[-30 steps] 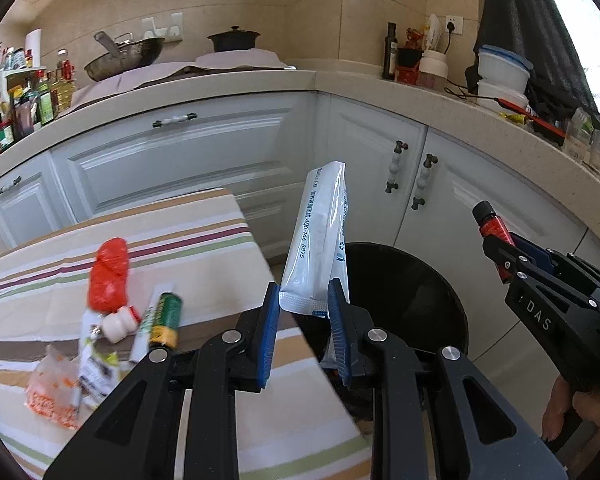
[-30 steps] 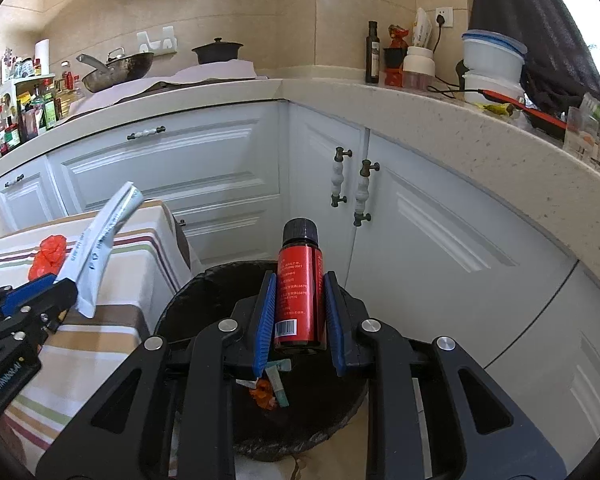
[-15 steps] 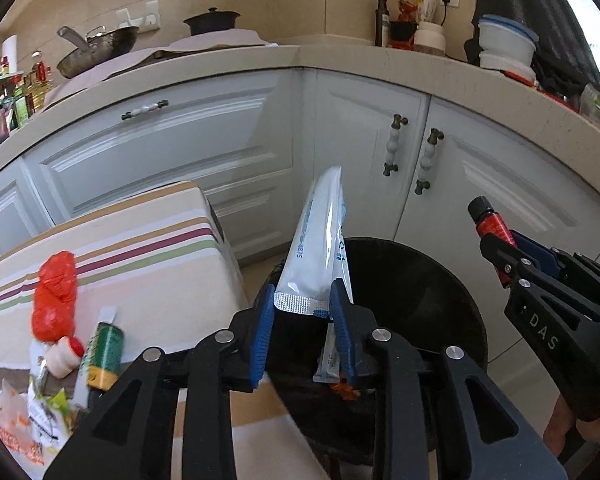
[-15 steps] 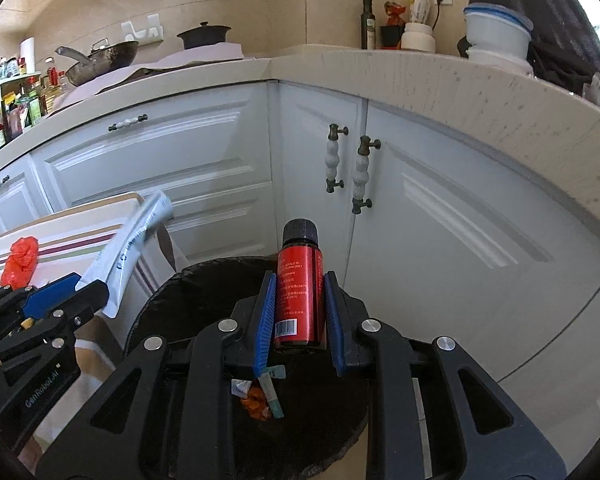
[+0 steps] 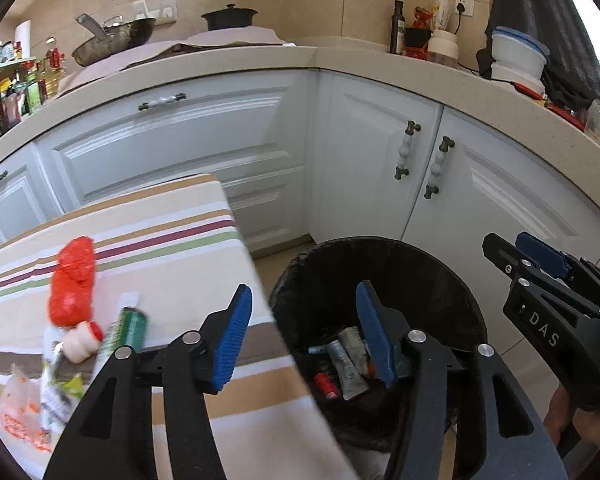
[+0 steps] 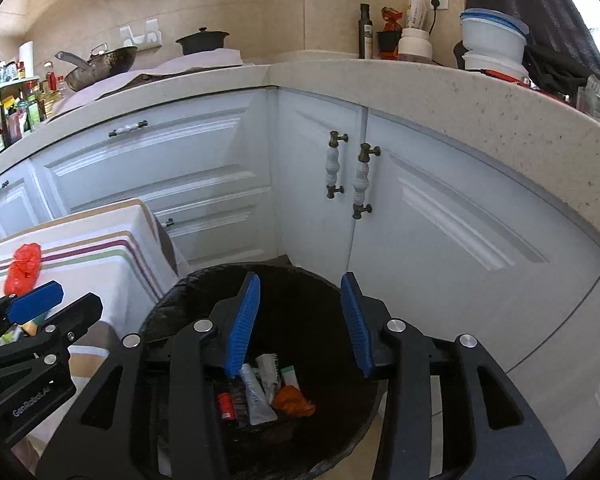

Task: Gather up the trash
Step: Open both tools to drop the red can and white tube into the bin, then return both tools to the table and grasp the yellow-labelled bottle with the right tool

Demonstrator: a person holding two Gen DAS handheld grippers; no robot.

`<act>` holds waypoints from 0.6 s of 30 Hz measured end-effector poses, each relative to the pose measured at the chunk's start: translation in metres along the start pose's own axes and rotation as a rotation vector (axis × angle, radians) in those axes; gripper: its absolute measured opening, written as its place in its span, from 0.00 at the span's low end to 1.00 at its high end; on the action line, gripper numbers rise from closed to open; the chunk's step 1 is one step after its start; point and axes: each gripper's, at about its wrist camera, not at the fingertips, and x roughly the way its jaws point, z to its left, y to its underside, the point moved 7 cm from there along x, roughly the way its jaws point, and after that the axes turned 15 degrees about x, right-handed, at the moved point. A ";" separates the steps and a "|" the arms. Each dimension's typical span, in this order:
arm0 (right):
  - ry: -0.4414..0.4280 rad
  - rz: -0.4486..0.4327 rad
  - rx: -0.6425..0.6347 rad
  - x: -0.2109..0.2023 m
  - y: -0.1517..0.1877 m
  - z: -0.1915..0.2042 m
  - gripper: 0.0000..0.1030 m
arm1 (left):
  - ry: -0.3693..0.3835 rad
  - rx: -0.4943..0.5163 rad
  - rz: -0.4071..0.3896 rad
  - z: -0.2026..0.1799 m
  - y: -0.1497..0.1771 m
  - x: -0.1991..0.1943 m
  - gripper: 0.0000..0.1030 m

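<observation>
My left gripper [image 5: 303,291] hangs over the near rim of the black-lined bin [image 5: 380,246], its jaws opening with nothing between them. My right gripper [image 6: 300,280] hovers over the same bin [image 6: 204,280], its jaws also opening and empty. At the bottom of the bin lie a white packet [image 6: 256,394], a small red bottle [image 6: 226,406] and an orange scrap [image 6: 294,400]. On the striped table [image 5: 172,240] remain a red crumpled bag [image 5: 74,280], a green tube [image 5: 124,330], a small white bottle [image 5: 82,340] and wrappers [image 5: 56,392].
White corner cabinets [image 5: 364,168] with knobbed handles stand just behind the bin. The counter [image 6: 380,76] above carries pans, bottles and tubs. The table edge borders the bin's left side. A hand [image 5: 560,420] holds the right gripper at lower right.
Both grippers opened. The white packet left the left jaws and the red bottle left the right jaws; both now lie in the bin. Both hands edged slightly lower over it.
</observation>
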 end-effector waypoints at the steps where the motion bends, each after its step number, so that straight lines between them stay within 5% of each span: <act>1: -0.005 0.000 0.000 -0.003 0.001 0.003 0.43 | -0.002 -0.003 -0.001 0.003 0.002 -0.004 0.53; 18: -0.187 0.079 -0.093 -0.058 0.059 0.114 0.43 | -0.206 -0.095 0.004 0.102 0.072 -0.096 0.59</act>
